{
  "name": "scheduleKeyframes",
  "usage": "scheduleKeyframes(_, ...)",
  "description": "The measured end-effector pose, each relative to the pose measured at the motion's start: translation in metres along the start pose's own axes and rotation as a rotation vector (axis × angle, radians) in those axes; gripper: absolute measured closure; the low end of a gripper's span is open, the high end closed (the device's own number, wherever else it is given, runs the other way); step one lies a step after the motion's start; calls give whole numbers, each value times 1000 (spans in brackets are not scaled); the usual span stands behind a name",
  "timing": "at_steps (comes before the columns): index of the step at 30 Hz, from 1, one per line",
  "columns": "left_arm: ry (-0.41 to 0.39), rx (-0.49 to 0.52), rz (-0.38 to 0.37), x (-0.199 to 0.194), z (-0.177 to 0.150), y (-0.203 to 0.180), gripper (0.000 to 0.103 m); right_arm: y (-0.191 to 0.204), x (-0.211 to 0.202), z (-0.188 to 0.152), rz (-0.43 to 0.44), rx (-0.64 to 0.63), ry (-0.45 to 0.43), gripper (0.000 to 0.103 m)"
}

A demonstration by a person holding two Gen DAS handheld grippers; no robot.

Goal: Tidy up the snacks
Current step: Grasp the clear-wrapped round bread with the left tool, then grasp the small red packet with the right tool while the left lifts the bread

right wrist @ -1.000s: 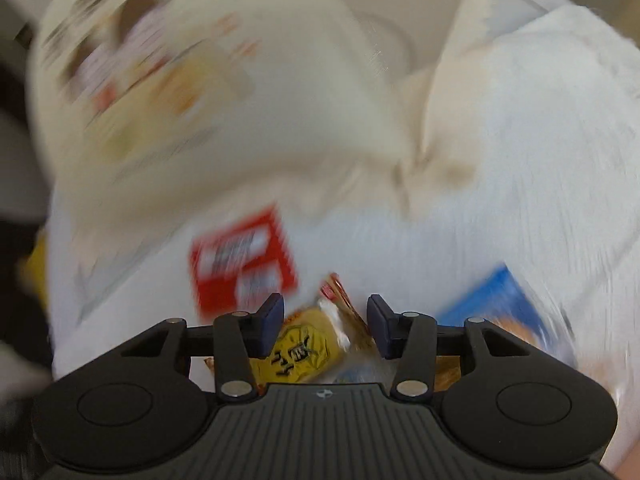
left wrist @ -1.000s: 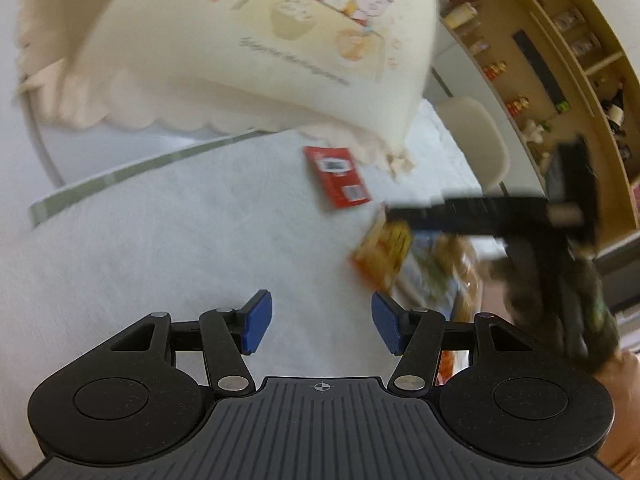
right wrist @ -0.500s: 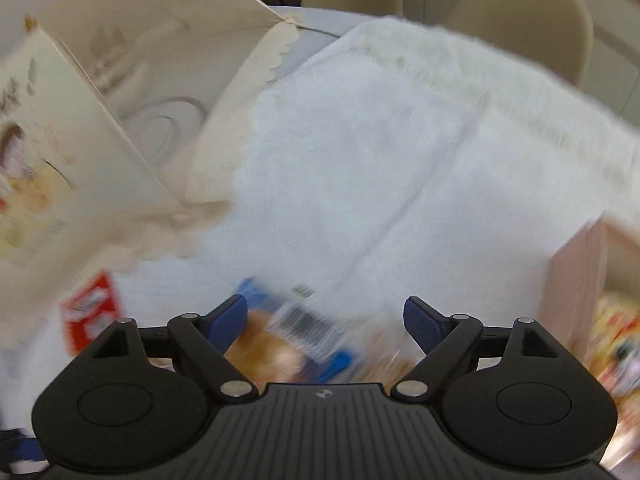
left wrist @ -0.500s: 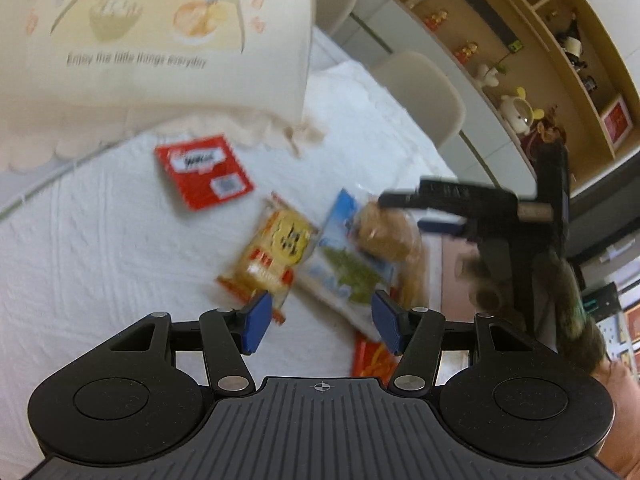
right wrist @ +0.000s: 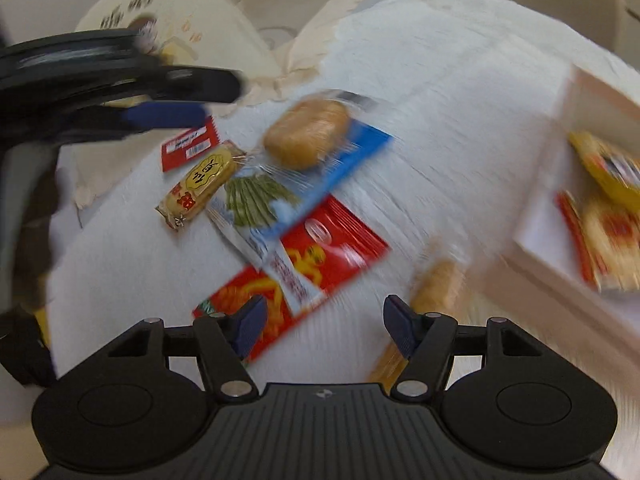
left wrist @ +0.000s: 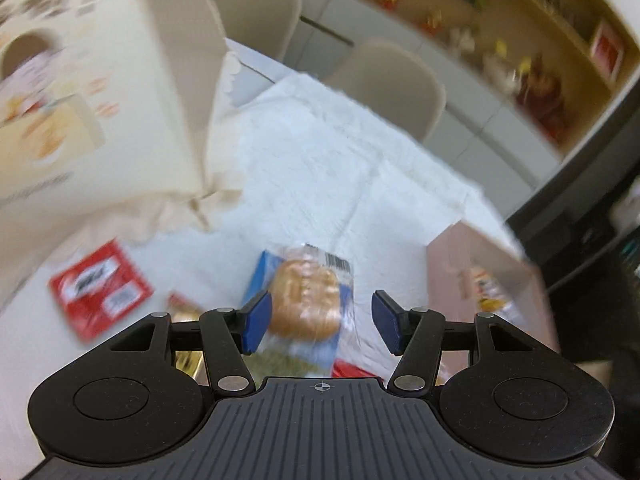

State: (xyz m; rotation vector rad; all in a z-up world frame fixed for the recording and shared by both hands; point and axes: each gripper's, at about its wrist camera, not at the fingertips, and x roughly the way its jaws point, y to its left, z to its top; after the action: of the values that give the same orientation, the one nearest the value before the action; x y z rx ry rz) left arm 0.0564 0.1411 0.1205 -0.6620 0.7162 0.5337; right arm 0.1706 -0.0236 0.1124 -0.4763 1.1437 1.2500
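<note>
Covering the table, a white cloth [right wrist: 420,92] carries scattered snacks: bun [right wrist: 306,134], yellow cracker [right wrist: 200,184], red packet [right wrist: 320,256]. Pale chairs [left wrist: 394,80] and shelves stand behind. Motion blur smears the pink box [right wrist: 548,208], cut off at right. Left gripper [left wrist: 322,322] hangs spread, empty, above the bun. Right gripper [right wrist: 324,330] tilts down, jaws closing on nothing.

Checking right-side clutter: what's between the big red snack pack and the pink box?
Right wrist view: between the big red snack pack and the pink box lies one clear-wrapped bun, blurred, beside the box wall; the rest is bare white cloth.
</note>
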Motion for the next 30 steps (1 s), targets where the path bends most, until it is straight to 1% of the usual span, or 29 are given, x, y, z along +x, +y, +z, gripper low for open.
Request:
scheduleKeyframes(2, 47, 86, 90, 24, 6, -16, 42, -8, -14, -12, 14, 45, -24, 38)
scheduleKeyframes(3, 77, 117, 132, 36, 8, -22, 42, -12, -22, -19, 20, 62, -37, 37)
scheduleKeyframes(4, 102, 130, 157, 47, 8, -24, 42, -16, -31, -27, 21, 73, -52, 36)
scheduleKeyframes(5, 129, 125, 172, 58, 8, -24, 41, -19, -37, -33, 15, 74, -63, 31)
scheduleKeyframes(6, 147, 108, 176, 65, 6, -20, 34, -21, -44, -40, 2, 65, -76, 28)
scheduleKeyframes(7, 149, 78, 165, 70, 5, -16, 31, -21, -50, -46, -12, 46, -88, 28)
scheduleKeyframes(9, 162, -1, 135, 75, 2, -9, 33, -23, -63, -57, -47, -3, -101, 27)
scheduleKeyframes(10, 145, -16, 129, 71, -1, -9, 41, -24, -69, -62, -65, -32, -109, 27)
scheduleKeyframes(11, 129, -10, 131, 65, -6, -13, 42, -26, -73, -67, -80, -54, -117, 27)
scheduleKeyframes(13, 110, -1, 121, 49, -18, -23, 49, -28, -78, -74, -113, -92, -141, 26)
scheduleKeyframes(14, 100, -5, 101, 37, -27, -27, 50, -31, -81, -77, -126, -103, -152, 24)
scheduleKeyframes(16, 89, -12, 72, 15, -47, -30, 53, -36, -81, -82, -164, -118, -170, 23)
scheduleKeyframes(18, 77, -36, 65, -10, -73, -29, 56, -38, -69, -84, -221, -126, -177, 23)
scheduleKeyframes(19, 72, -65, 60, -21, -87, -24, 57, -38, -62, -84, -230, -124, -171, 23)
scheduleKeyframes(20, 67, -104, 56, -31, -98, -17, 57, -38, -55, -83, -218, -115, -160, 23)
scheduleKeyframes(22, 50, -198, 45, -48, -123, -1, 58, -32, -41, -78, -145, -86, -130, 23)
scheduleKeyframes(23, 40, -247, 43, -57, -136, 8, 58, -27, -36, -75, -114, -80, -123, 21)
scheduleKeyframes(24, 32, -279, 44, -65, -145, 15, 58, -18, -30, -71, -108, -82, -124, 21)
scheduleKeyframes(25, 25, -301, 57, -72, -155, 21, 59, -7, -26, -67, -100, -101, -130, 21)
scheduleKeyframes(26, 19, -315, 75, -81, -163, 27, 59, 4, -24, -64, -65, -131, -128, 21)
scheduleKeyframes(28, 6, -344, 98, -95, -176, 39, 59, 28, -27, -52, 52, -204, -124, 21)
scheduleKeyframes(29, -2, -365, 106, -103, -182, 45, 59, 42, -31, -44, 79, -248, -143, 21)
scheduleKeyframes(30, -11, -383, 115, -111, -190, 51, 59, 55, -33, -36, 77, -290, -165, 21)
